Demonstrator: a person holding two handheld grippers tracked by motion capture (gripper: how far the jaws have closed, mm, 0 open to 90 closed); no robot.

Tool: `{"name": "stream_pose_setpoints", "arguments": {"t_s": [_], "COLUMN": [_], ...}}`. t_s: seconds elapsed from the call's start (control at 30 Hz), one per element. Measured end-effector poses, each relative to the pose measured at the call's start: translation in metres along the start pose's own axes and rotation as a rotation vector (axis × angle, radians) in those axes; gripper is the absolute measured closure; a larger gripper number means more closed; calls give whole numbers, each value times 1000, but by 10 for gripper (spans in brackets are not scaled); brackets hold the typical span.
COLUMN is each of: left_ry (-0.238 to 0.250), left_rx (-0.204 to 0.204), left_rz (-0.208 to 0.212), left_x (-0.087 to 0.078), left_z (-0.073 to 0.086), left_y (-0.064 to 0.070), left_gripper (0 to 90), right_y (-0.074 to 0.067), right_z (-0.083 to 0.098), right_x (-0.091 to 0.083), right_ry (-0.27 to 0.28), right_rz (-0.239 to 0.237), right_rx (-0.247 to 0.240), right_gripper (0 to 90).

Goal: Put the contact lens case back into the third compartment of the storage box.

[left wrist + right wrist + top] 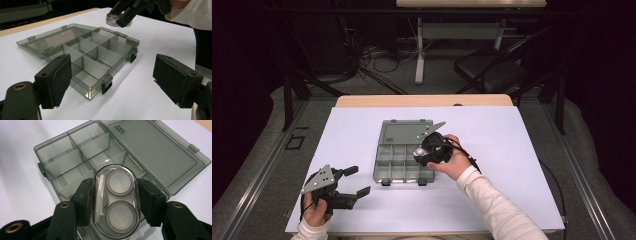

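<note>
Overhead, we see the right claw [113, 202] clamped on the long sides of a clear oval case [115, 200] with two round wells, holding it flat just above the grey compartment box [404, 162], probably so it can drop into a section. Meanwhile the left claw [357, 181] rests wide open on the white tabletop [512, 150], near the box and out of the way.
</note>
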State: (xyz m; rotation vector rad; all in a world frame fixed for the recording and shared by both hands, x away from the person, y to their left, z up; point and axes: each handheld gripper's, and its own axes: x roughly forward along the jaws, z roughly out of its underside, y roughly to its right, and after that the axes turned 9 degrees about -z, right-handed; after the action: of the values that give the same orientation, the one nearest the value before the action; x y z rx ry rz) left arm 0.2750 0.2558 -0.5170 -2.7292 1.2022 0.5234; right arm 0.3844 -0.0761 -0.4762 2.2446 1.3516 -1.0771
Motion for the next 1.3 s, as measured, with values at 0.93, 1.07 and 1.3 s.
{"name": "stream_pose_setpoints", "arguments": {"t_s": [0.93, 1.07, 1.3], "left_ry": [4, 1, 1], "left_rx": [-2, 0, 0], "left_rz": [2, 0, 1], "left_x": [0, 0, 0], "left_z": [0, 0, 0], "left_y": [0, 0, 0], "left_gripper": [160, 160, 160], "right_y": [24, 23, 19], "right_z": [1, -2, -11], "right_x": [21, 25, 31], "right_ry": [-17, -18, -9], "right_rz": [44, 38, 30], "right_rx": [34, 28, 20], "right_gripper": [487, 487, 487]}}
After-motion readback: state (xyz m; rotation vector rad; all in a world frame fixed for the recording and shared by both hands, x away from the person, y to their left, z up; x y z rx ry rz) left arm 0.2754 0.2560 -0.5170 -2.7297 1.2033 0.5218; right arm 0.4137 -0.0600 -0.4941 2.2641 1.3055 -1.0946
